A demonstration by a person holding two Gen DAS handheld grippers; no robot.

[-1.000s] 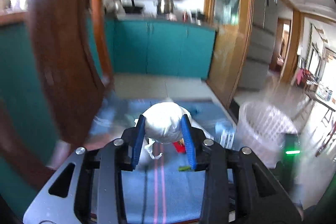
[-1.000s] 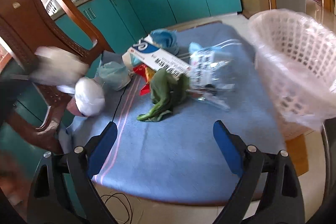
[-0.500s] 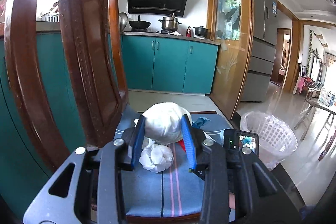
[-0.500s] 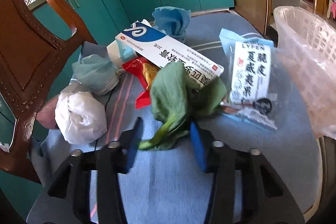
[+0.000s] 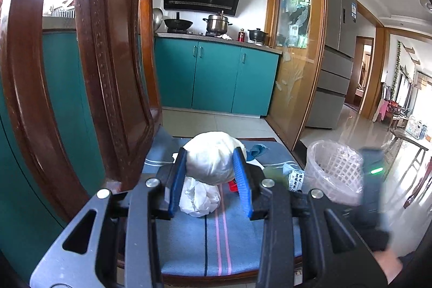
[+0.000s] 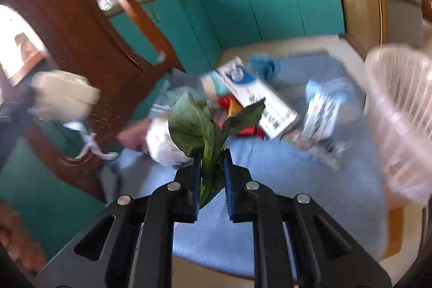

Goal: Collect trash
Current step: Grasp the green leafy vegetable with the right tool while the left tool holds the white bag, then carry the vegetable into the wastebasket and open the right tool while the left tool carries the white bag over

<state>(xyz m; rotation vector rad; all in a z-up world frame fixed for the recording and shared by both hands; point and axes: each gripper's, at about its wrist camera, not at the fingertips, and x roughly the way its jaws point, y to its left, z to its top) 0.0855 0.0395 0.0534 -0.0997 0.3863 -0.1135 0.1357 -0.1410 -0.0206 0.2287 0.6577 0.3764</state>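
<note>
My left gripper [image 5: 212,162] is shut on a white tied plastic bag [image 5: 213,156], held above the blue chair cushion [image 5: 216,231]; the bag also shows in the right wrist view [image 6: 63,96]. My right gripper [image 6: 212,153] is shut on green leaves [image 6: 201,126], lifted above the cushion [image 6: 283,193]. A crumpled white bag [image 5: 198,196] lies on the cushion, also in the right wrist view [image 6: 162,145]. The lined white trash basket [image 5: 334,169] stands to the right, also in the right wrist view [image 6: 399,112].
A white and blue box [image 6: 256,93], a snack packet [image 6: 322,109], red wrappers [image 6: 235,109] and a blue rag [image 6: 263,65] lie on the cushion. The wooden chair back [image 5: 113,72] rises at the left. Teal cabinets [image 5: 216,80] stand behind.
My right gripper closed on the green leaves and lifted them off the cushion. My left gripper still holds the white bag, nearly still.
</note>
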